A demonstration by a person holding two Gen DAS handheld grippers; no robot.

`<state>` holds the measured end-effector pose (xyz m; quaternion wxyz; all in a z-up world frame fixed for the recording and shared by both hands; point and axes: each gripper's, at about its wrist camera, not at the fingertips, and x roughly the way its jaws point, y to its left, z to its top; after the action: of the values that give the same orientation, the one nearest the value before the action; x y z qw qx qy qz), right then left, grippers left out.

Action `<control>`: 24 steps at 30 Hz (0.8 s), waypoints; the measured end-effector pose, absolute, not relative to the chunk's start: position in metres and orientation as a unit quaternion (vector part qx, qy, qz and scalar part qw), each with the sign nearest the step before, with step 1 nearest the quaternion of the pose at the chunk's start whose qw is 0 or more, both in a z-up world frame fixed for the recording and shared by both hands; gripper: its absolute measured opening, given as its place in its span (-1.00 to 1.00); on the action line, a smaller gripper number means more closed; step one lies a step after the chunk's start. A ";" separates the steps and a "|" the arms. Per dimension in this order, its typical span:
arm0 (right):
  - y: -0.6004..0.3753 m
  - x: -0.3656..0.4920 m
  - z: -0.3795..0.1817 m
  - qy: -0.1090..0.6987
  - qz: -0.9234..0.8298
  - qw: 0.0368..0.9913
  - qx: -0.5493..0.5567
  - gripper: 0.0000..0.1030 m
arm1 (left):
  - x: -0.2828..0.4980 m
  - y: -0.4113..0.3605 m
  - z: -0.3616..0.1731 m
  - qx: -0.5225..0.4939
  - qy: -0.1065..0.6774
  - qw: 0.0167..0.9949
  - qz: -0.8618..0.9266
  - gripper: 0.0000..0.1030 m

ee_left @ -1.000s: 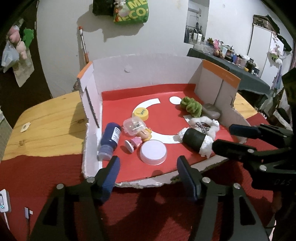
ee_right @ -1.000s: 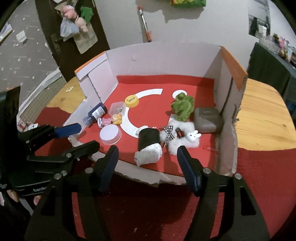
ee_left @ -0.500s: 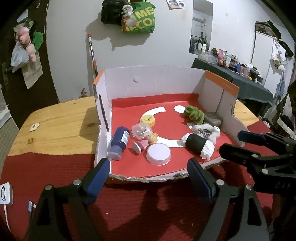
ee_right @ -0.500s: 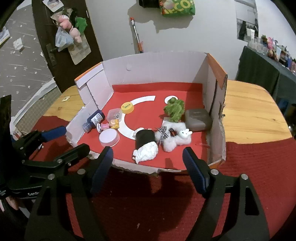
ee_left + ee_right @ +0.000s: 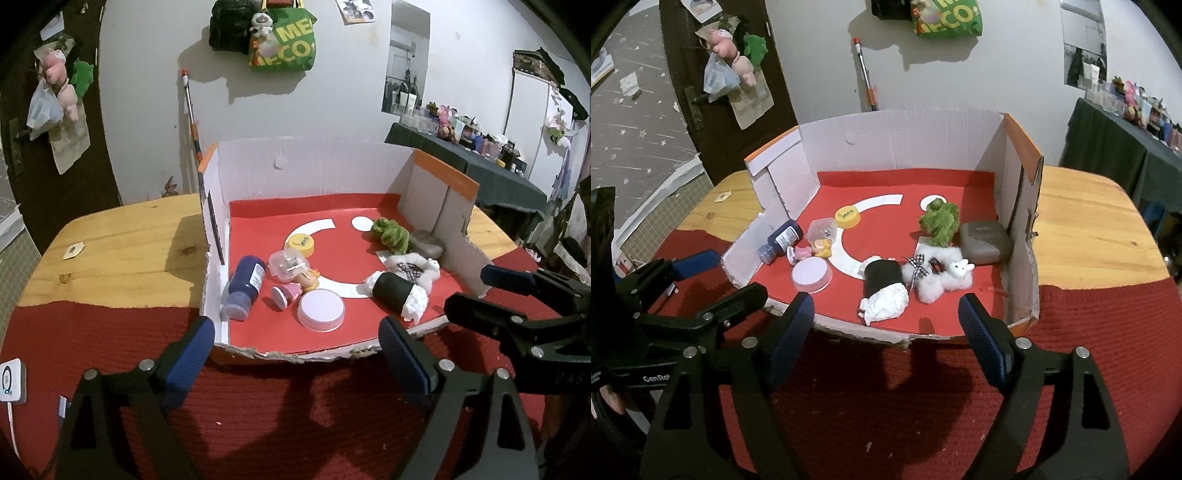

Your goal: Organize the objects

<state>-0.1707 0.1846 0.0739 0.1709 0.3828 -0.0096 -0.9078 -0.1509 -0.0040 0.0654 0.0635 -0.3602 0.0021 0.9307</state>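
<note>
White walls back a wooden surface [image 5: 122, 240] half covered by a red knitted cloth [image 5: 277, 417], and on it stands a cut-down cardboard box [image 5: 314, 166] lined with red paper. From the left wrist view, the left gripper [image 5: 295, 354] hangs over the cloth just before the box's torn front edge; its jaws have just been opening and stand spread, nothing between them. Inside the box lie a dark blue paint bottle [image 5: 245, 286] on its side by the left wall, a clear capsule [image 5: 288, 264], a small pink doll [image 5: 295, 288], a yellow lid [image 5: 301, 243], a round white lid [image 5: 321, 308], a black roll stuffed with white paper [image 5: 397, 295], a fluffy white bunny toy [image 5: 417, 267], a green plush [image 5: 389, 234] and a grey case [image 5: 426, 243] against the right wall. The right gripper [image 5: 491, 291] reaches in from the right. From the right wrist view, that right gripper [image 5: 886, 328] also hangs over the cloth before the box [image 5: 905, 136], its jaws likewise just opened wider, spread and empty, facing the black roll [image 5: 884, 284] and bunny toy [image 5: 945, 278]. The left gripper [image 5: 713, 277] shows at the left edge.
</note>
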 end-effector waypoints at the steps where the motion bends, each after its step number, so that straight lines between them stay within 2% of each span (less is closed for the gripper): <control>1: 0.184 -0.170 0.075 -0.010 -0.908 0.172 0.382 0.61 | -0.150 -0.004 0.066 -0.359 0.003 0.062 0.931 0.80; 6: 0.186 -0.165 0.078 -0.012 -0.910 0.171 0.378 0.67 | -0.147 -0.003 0.068 -0.360 0.003 0.060 0.931 0.93; 8: 0.187 -0.163 0.078 -0.015 -0.910 0.171 0.377 0.82 | -0.145 -0.004 0.068 -0.361 0.003 0.057 0.931 0.96; 13: 0.189 -0.158 0.079 -0.020 -0.912 0.170 0.374 0.85 | -0.139 -0.006 0.068 -0.361 -0.001 0.059 0.931 0.98; 17: 0.189 -0.153 0.080 -0.021 -0.912 0.170 0.374 0.97 | -0.134 -0.007 0.069 -0.361 -0.003 0.060 0.931 1.00; 24: 0.191 -0.145 0.077 -0.022 -0.912 0.164 0.375 1.00 | -0.125 -0.011 0.066 -0.364 -0.006 0.055 0.930 1.00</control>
<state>-0.1452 0.1906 0.0768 0.1644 0.3753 -0.0216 -0.9120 -0.1253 -0.0108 0.0659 0.0548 -0.3640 -0.0057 0.9298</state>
